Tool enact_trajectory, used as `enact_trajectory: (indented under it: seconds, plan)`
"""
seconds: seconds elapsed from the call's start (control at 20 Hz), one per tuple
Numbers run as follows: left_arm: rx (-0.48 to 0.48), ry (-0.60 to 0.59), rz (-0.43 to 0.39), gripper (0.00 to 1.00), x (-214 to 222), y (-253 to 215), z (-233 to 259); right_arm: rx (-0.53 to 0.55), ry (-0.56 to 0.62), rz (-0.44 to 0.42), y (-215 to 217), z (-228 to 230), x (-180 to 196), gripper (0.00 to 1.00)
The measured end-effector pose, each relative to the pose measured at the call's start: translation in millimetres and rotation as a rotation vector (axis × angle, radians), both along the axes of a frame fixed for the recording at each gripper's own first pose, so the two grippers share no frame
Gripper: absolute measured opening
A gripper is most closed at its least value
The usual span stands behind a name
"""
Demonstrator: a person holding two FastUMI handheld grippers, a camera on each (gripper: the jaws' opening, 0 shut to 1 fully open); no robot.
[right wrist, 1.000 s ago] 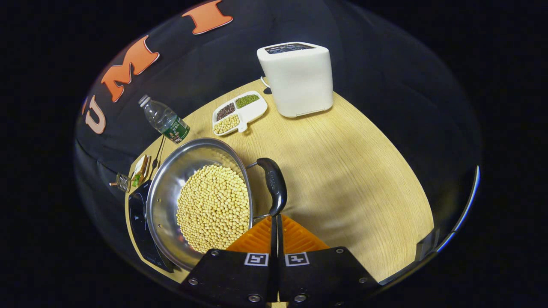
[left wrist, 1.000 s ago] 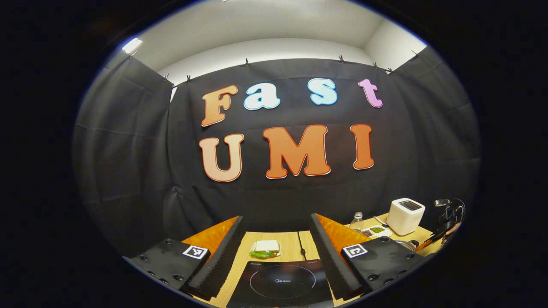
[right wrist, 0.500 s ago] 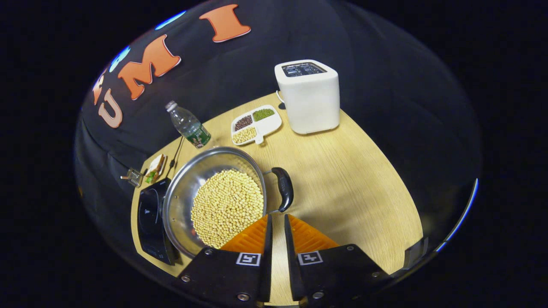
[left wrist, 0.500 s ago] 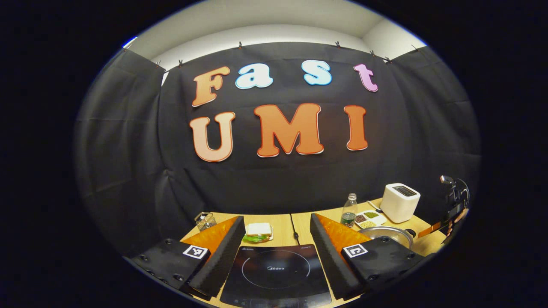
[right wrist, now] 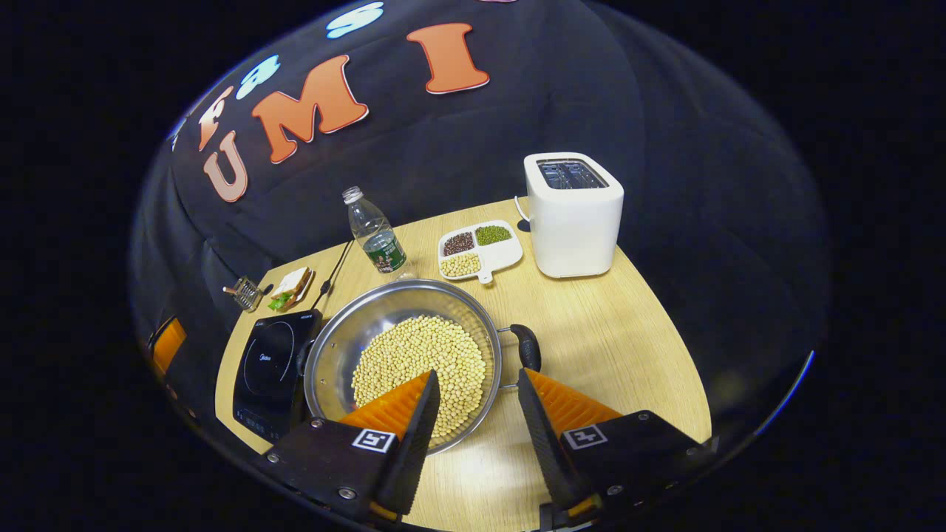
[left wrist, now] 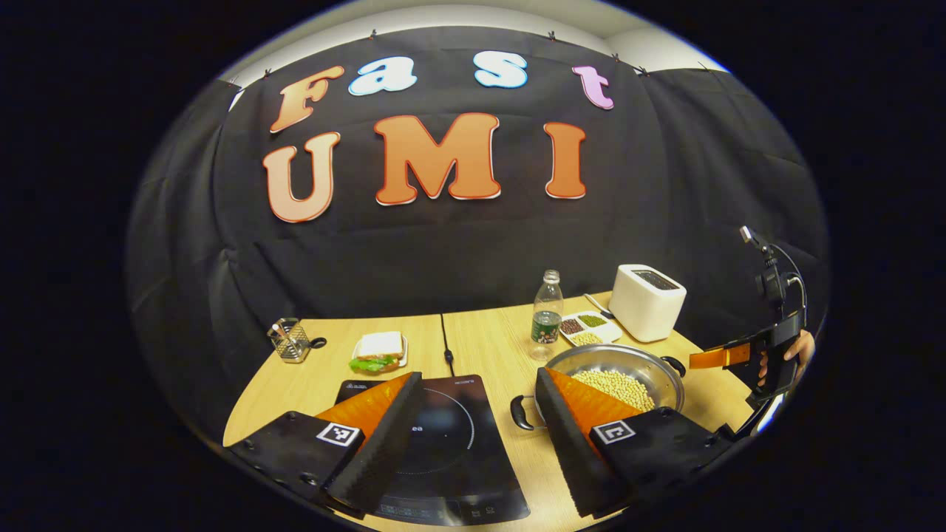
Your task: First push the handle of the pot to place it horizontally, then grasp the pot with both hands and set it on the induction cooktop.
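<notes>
Pot: steel, wide and shallow, part-filled with pale beans; stands on the wooden table, just right of the induction cooktop, its rim close to or overlapping the cooktop's edge; not on the cooking ring.
Pot, from left gripper view: sits ahead and right of the left gripper, partly hidden behind that gripper's right finger.
Right pot handle: black, lying level at the rim, just beyond the right gripper's right finger; not touched.
Left pot handle: black, level, beside the cooktop's right edge, just left of the left gripper's right finger.
Induction cooktop: black glass with a ring mark; in right gripper view left of the pot.
Right gripper: fingers spread wide, grasping nothing; left finger hangs over the pot's near rim and beans, right finger over bare table.
Right gripper, from left gripper view: held by a hand at the table's right end, beyond the pot.
Left gripper: fingers spread wide, empty; hangs over the cooktop's near half.
Toaster: white, far right of table.
Divided dish: three kinds of grains, between toaster and bottle.
Bottle: clear plastic, upright, behind the pot.
Sandwich: on a small plate behind the cooktop.
Wire holder: far left corner.
</notes>
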State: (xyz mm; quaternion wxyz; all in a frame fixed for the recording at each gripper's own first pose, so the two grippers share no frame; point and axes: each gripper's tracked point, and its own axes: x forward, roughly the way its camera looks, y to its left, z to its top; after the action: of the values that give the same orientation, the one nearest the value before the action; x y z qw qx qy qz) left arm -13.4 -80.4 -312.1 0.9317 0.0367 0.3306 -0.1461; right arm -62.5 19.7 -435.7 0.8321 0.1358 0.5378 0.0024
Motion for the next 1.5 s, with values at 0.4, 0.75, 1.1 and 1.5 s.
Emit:
enact_trajectory:
  seconds: [0.4,0.75,1.1,1.5]
  plan:
    - [-0.044,0.195,-0.068,0.96,-14.0,-53.4,-63.7,-0.038,-0.011,0.064,13.5,-9.8,2.4,0.83]
    - [-0.046,0.361,-0.047,0.94,-12.9,-72.7,-140.2,-0.069,0.021,0.068,8.5,-32.3,4.7,0.85]
    - [-0.047,0.455,-0.018,0.93,-7.6,-82.2,-192.6,-0.101,0.06,0.074,1.8,-52.2,3.1,0.85]
    - [-0.049,0.407,0.038,0.93,0.2,-86.9,-205.3,-0.142,0.087,0.062,-6.5,-72.6,1.6,0.86]
